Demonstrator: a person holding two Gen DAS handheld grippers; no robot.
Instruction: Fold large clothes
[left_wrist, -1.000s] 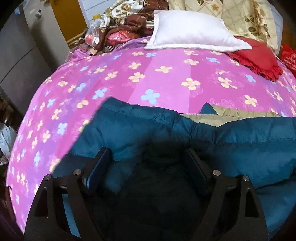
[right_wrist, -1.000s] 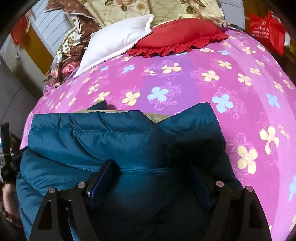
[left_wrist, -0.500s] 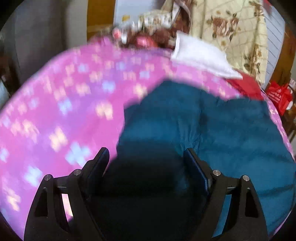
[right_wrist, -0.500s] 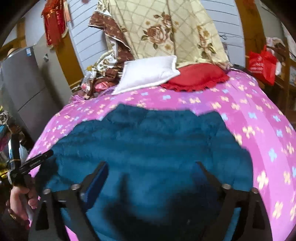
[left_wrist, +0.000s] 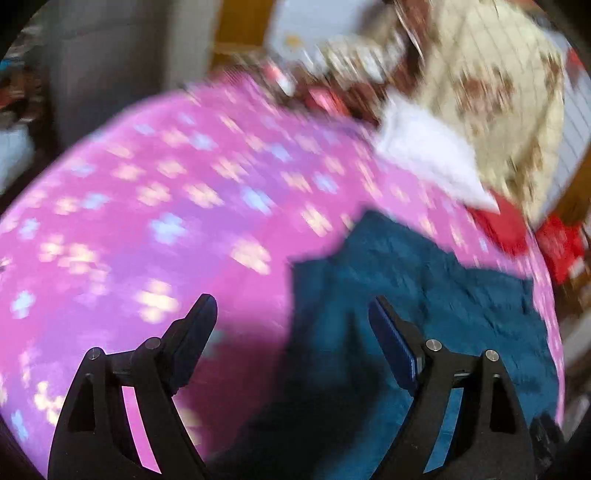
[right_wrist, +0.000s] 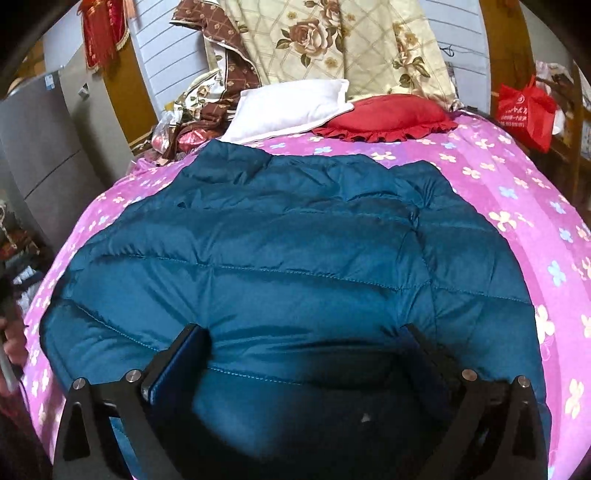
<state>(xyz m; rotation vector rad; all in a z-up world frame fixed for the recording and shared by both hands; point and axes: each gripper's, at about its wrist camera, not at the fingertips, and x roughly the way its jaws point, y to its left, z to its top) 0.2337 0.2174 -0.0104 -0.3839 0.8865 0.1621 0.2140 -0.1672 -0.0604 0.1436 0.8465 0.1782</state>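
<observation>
Puffer jacket sprawls mid-frame on floral bedspread | left gripper, right gripper jaws both wide, empty | slick puffy fabric could slip, folds spring back

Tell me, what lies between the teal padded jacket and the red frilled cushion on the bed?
Only bare pink flowered bedsheet lies between the teal padded jacket and the red frilled cushion, as the right wrist view shows.

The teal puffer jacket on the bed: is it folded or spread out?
Spread out: the teal puffer jacket lies flat across the pink floral bedspread.
</observation>
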